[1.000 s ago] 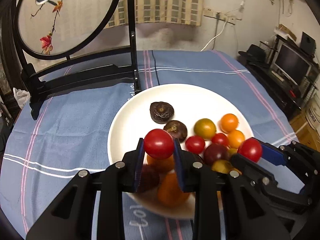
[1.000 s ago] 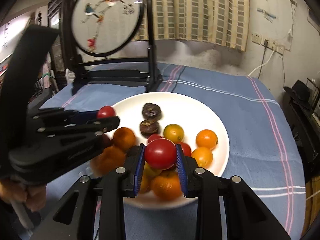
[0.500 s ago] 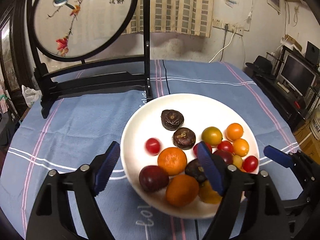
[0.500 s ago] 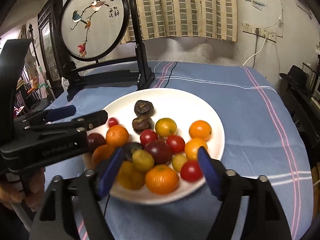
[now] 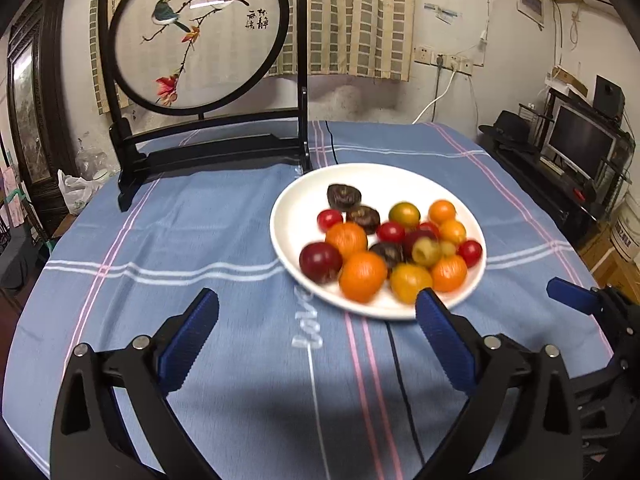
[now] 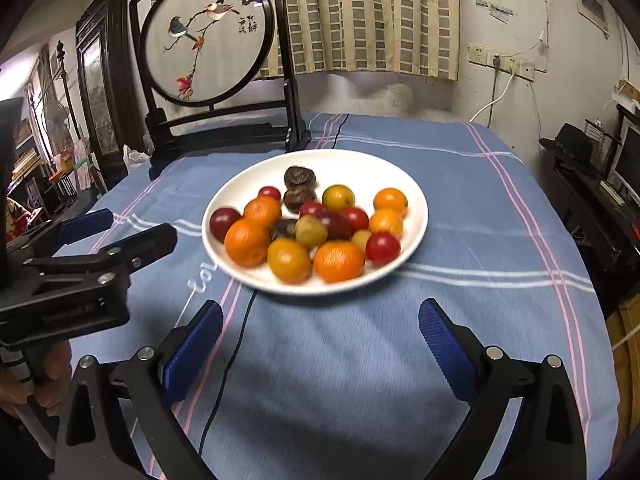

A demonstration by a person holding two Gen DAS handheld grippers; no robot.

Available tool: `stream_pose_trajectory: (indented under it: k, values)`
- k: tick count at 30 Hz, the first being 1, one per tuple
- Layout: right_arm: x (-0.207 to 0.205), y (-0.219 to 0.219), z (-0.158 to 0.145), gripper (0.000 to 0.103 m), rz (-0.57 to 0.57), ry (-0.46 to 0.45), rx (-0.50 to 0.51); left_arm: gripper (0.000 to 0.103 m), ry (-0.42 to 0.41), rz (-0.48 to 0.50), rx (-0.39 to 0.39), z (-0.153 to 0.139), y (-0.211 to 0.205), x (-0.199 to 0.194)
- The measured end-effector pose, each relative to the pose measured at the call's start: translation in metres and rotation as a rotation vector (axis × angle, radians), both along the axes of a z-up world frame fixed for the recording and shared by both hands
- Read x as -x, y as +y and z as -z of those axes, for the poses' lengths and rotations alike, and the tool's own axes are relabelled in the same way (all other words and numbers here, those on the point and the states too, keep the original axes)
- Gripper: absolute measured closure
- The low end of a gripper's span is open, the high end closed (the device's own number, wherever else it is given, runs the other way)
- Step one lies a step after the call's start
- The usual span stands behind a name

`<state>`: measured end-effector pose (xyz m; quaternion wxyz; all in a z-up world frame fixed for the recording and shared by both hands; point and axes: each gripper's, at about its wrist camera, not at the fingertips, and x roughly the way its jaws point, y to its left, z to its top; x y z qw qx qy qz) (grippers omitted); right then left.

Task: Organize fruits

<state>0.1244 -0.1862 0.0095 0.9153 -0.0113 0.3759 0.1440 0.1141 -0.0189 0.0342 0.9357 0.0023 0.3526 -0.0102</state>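
With both tools spread wide and empty, jaws just opened, the left gripper (image 5: pixel 316 336) and right gripper (image 6: pixel 320 340) hover short of the white plate (image 6: pixel 416 216), fruits (image 6: pixel 312 228) heaped toward six o'clock; best withdraw level, clear of the rim.

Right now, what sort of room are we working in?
Probably a lived-in home room: a table under a blue tablecloth, an embroidered bird screen, curtains and a monitor.

A lived-in home: clothed table (image 5: pixel 200 240), embroidered bird screen (image 5: pixel 198 36), curtain (image 5: pixel 360 16), television (image 5: pixel 580 144).
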Motion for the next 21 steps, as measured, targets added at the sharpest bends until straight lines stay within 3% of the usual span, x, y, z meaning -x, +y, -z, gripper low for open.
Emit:
stream_pose_trajectory:
  k: [10, 21]
  values:
    - [0.031, 0.002, 0.014, 0.004, 0.001, 0.033, -0.018, 0.005, 0.004, -0.02, -0.007, 0.009, 0.006, 0.043]
    - [0.034, 0.001, 0.022, 0.004, -0.008, 0.052, -0.061, 0.005, 0.014, -0.025, -0.011, 0.016, 0.007, 0.051]
